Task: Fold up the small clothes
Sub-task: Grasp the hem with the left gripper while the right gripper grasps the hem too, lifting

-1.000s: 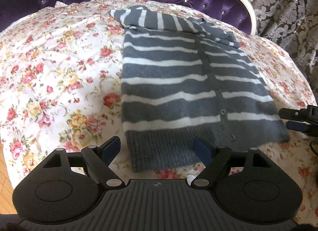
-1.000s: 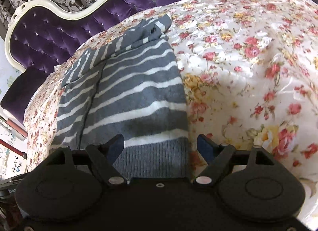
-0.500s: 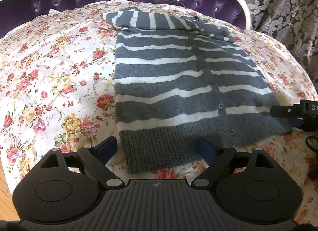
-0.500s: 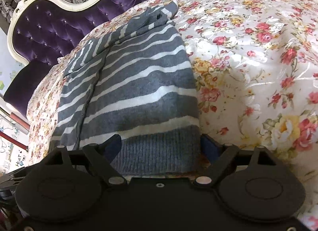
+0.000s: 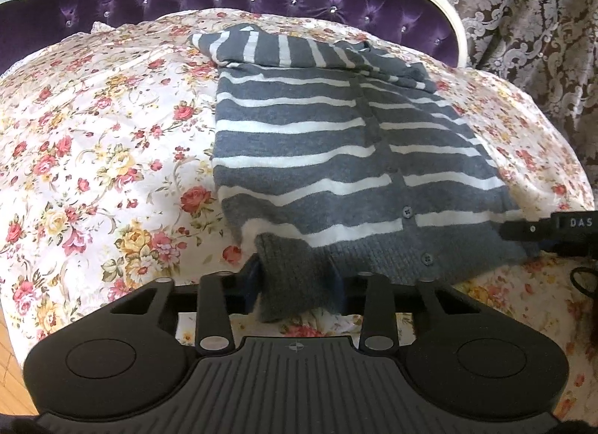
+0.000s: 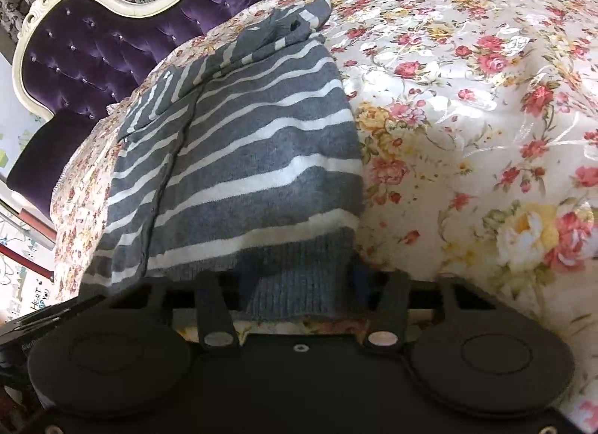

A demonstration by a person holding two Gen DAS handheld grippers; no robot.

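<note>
Cardigan [image 5: 329,157] flat on floral bedspread [image 5: 93,157], left gripper [image 5: 295,280] and right gripper [image 6: 299,284] just closed, each pinching a hem corner.

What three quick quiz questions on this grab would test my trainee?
1. True or false: the left tool pinches the cardigan at its hem.
2. What covers the bed? A) floral sheet B) plain blanket C) towel
3. Which part does the right tool grip?

Key: 1 true. 2 A. 3 the ribbed hem, at the cardigan's other corner; both tools' jaws have just been closing on it.
</note>
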